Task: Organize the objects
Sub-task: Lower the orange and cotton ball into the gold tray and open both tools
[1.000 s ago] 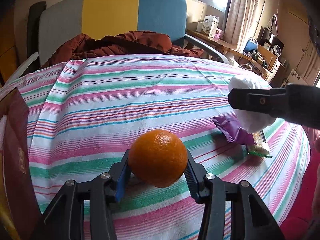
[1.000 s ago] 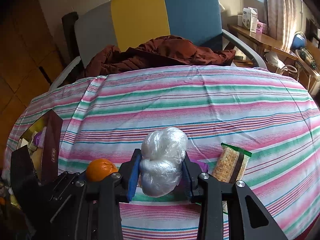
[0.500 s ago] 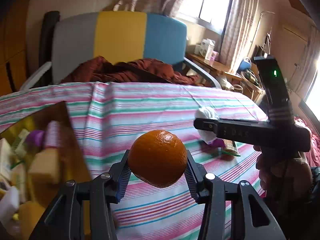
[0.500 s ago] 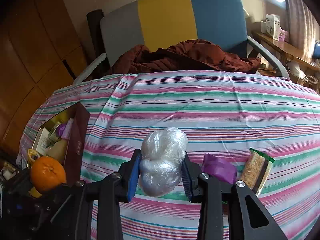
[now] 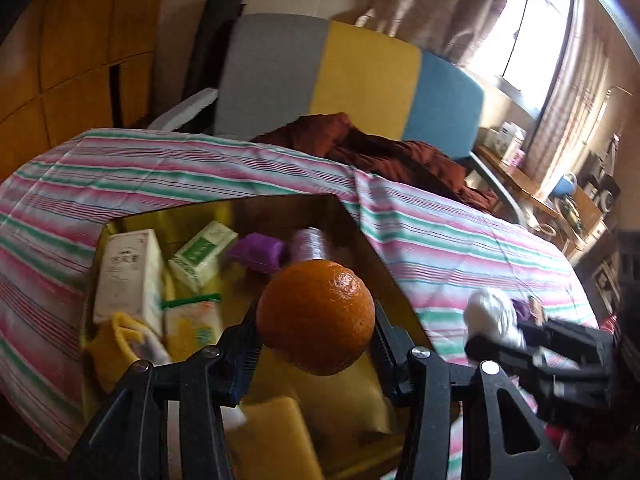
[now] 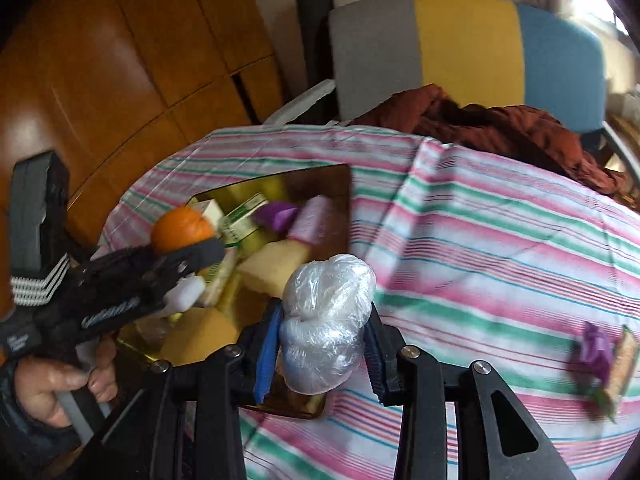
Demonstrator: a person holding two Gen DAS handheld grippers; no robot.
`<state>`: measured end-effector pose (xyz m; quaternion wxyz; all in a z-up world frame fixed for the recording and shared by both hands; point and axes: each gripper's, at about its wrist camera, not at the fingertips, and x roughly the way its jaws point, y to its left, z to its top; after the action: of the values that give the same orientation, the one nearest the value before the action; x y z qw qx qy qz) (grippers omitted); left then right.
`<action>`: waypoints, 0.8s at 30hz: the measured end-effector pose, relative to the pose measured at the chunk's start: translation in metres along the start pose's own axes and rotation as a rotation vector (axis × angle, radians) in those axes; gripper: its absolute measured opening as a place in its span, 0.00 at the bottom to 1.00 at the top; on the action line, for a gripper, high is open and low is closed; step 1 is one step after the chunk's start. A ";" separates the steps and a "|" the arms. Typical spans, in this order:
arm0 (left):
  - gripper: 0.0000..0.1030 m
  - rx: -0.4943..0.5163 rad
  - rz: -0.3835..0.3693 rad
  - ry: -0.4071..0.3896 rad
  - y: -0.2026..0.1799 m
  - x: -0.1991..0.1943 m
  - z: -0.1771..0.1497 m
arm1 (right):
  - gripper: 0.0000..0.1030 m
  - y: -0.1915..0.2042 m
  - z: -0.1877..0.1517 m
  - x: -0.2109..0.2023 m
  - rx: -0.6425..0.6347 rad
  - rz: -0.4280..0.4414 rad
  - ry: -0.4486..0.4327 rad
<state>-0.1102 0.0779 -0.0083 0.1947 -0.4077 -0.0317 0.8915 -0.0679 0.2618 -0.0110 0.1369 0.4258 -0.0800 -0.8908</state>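
Orange [image 5: 316, 322] and plastic-wrapped bundle [image 6: 328, 322] held above the box.

My left gripper [image 5: 316, 340] pinches the orange over the open box [image 5: 362, 236] at the table's left edge; my right gripper [image 6: 320, 344] clamps the bundle above the box's near corner, over the striped cloth [image 6: 500, 248].

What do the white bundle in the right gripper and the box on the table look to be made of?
White bundle: thin clear plastic film, glossy and crinkled, wrapped over something white; the contents can't be told. Box: likely card lined with gold foil; its inner walls are mirror-shiny and reflect the items inside, with a dark outer face.
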 end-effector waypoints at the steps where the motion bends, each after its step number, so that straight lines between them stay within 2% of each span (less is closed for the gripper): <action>1: 0.48 -0.001 0.009 0.009 0.003 0.004 0.003 | 0.39 0.007 0.000 0.007 0.000 0.006 0.011; 5: 0.49 -0.044 0.016 0.036 0.023 0.018 0.013 | 0.42 0.022 0.002 0.026 0.000 -0.047 0.012; 7: 0.50 -0.060 0.022 0.027 0.030 0.020 0.016 | 0.66 0.020 0.006 0.029 0.029 -0.087 -0.003; 9: 0.50 -0.069 0.021 0.010 0.034 0.017 0.018 | 0.73 0.019 0.006 0.029 0.035 -0.112 -0.008; 11: 0.50 -0.073 0.012 -0.002 0.038 0.011 0.016 | 0.74 0.019 0.002 0.029 0.032 -0.126 0.000; 16: 0.50 -0.055 0.024 -0.023 0.038 -0.004 0.000 | 0.93 0.019 -0.012 0.022 0.045 -0.124 0.001; 19: 0.50 -0.044 0.037 -0.043 0.035 -0.016 -0.015 | 0.99 0.022 -0.020 0.018 0.034 -0.144 -0.014; 24: 0.50 0.012 0.071 -0.063 0.022 -0.030 -0.040 | 1.00 0.032 -0.032 0.006 -0.017 -0.225 -0.074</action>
<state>-0.0705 0.0427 -0.0183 0.1644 -0.3793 -0.0179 0.9104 -0.0410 0.2292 -0.0272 0.0364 0.3977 -0.0290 -0.9163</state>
